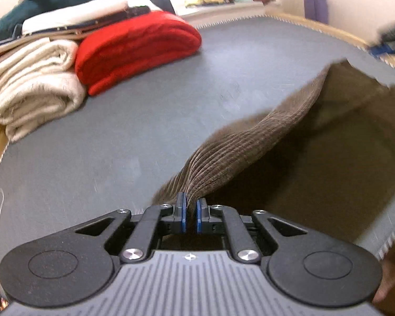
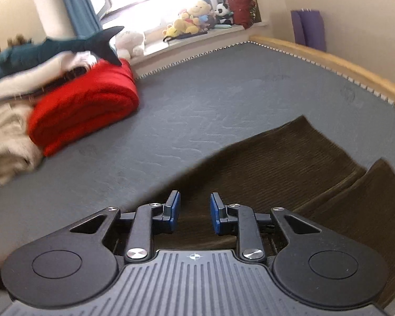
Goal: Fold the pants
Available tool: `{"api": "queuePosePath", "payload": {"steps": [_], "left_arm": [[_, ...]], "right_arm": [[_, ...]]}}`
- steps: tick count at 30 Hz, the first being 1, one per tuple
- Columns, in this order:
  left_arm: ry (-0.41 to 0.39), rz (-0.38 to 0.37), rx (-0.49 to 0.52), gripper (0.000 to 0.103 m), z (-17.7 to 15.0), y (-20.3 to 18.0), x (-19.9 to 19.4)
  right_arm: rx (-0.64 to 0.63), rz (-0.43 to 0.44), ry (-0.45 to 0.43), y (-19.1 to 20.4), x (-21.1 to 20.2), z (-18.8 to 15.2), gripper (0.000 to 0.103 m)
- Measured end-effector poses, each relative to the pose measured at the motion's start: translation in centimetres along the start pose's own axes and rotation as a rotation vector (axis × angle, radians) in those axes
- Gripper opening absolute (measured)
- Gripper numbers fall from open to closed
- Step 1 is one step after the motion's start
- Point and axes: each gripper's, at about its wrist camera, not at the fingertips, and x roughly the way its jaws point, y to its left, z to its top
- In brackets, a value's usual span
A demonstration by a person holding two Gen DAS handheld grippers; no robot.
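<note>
Where left gripper [image 1: 191, 205] pinches, pants [image 1: 239, 144].

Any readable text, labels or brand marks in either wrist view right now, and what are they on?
None can be read.
Red cushion on the windowsill: a pale mark, too small and blurred to read.
Brown corduroy pants: no label or tag showing.
Red blanket: no text visible.

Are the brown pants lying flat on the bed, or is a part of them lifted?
Partly lifted. The left gripper pinches an edge of the pants and holds it above the bed.
</note>
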Motion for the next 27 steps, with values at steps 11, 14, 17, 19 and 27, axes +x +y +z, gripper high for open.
{"api": "queuePosePath", "payload": {"steps": [11,14,17,19,27], "left_arm": [[0.015,0.164,0.04,0.008,-8.9,-6.6,2.7],[0.035,0.207,0.063,0.009,-9.0,-7.6,4.6],[0.013,0.214,0.048,0.01,-9.2,-7.9,6.0],[0.032,0.204,0.022,0.01,-9.7,-7.6,7.3],[0.068,0.149,-0.229,0.009,-8.1,-4.3,10.5]], "right_arm": [[0.187,-0.032,0.01,-3.3,0.7,0.3,0.007],[0.206,-0.046,0.006,-5.5,0.6,0.0,0.007],[0.221,-0.035,0.006,-7.7,0.2,-0.5,0.007],[0.22,-0.051,0.0,-9.1,-0.4,-0.6,0.007],[0.153,-0.088,-0.005,-13.5,-2.2,-1.5,0.007]]}}
